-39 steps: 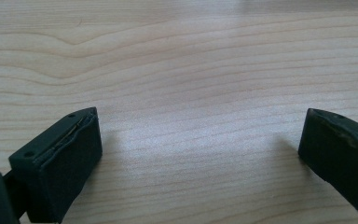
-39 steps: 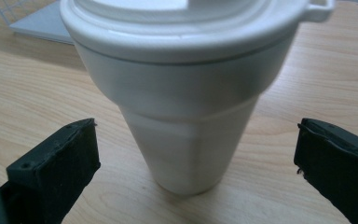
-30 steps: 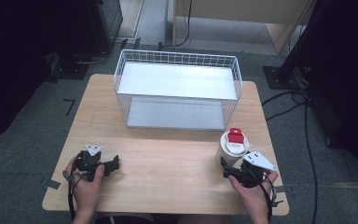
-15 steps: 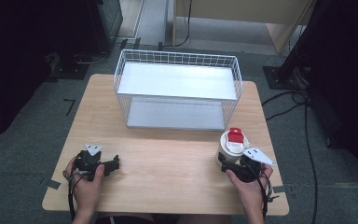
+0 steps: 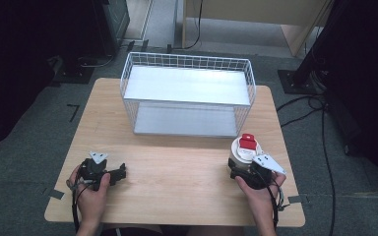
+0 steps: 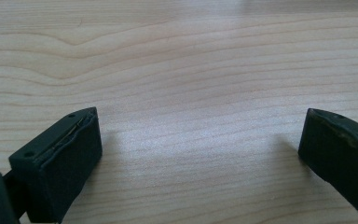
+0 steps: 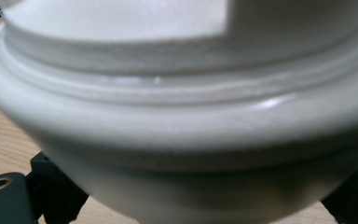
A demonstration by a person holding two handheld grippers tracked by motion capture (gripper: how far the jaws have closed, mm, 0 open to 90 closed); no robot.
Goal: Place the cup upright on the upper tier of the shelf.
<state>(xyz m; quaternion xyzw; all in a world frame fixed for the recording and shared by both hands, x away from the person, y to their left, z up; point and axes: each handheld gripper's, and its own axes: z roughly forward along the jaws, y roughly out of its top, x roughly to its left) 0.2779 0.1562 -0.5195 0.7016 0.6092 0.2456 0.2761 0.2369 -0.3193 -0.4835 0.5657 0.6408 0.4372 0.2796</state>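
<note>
A white tub [image 5: 242, 150] with a red-labelled lid stands on the wooden table [image 5: 177, 196] at the front right. My right gripper [image 5: 237, 169] is pushed up against its near side. In the right gripper view the tub's white rim and body [image 7: 177, 116] loom very close, and the black fingers [image 7: 51, 189] stand wide apart on either side of its base. The jaws look fully spread, not squeezing it. At the front left my left gripper [image 5: 120, 173] rests low over the bare wood, and in the left gripper view its fingers [image 6: 60, 158] are wide apart with nothing between them.
A white wire basket rack [image 5: 187, 64] with two shelves stands across the back of the table, just behind the tub. Bare wood lies between the two hands. Cables and dark stands lie on the floor to the right.
My right gripper has moved forward and left, up to the tub, so its jaws now flank the tub's base. The left gripper has stayed put.
</note>
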